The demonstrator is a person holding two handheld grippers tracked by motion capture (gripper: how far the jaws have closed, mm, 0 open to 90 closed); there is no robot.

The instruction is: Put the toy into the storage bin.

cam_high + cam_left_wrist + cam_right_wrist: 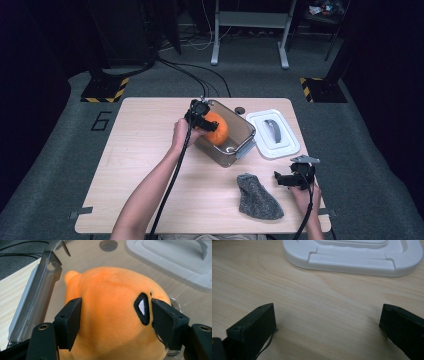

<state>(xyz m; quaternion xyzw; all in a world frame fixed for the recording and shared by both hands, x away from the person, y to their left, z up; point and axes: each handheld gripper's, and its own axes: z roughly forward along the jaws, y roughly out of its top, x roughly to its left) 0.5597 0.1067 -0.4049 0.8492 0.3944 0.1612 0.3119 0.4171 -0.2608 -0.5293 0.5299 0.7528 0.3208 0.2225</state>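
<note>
High view: a light wooden table stands on grey carpet in a dark room, with hazard-striped stand feet behind it. A clear plastic bin sits near the table's middle, set diagonally, its long axis running from upper left to lower right. The orange plush toy lies inside the bin, toward its upper-left end. The white lid lies flat just right of the bin, and a grey sock lies near the front edge. The left gripper reaches into the bin at the toy. The right gripper rests low by the front right corner, well apart from the bin. The left half of the table is bare.

Left gripper view: the jaws flank the plush toy, one on each flank. They appear to touch the fabric without pressing it, though the contact is hard to judge here. The toy's small nub points away toward the bin wall.

Right gripper view: the jaws stand wide apart over bare wood, with the lid's rim ahead.
</note>
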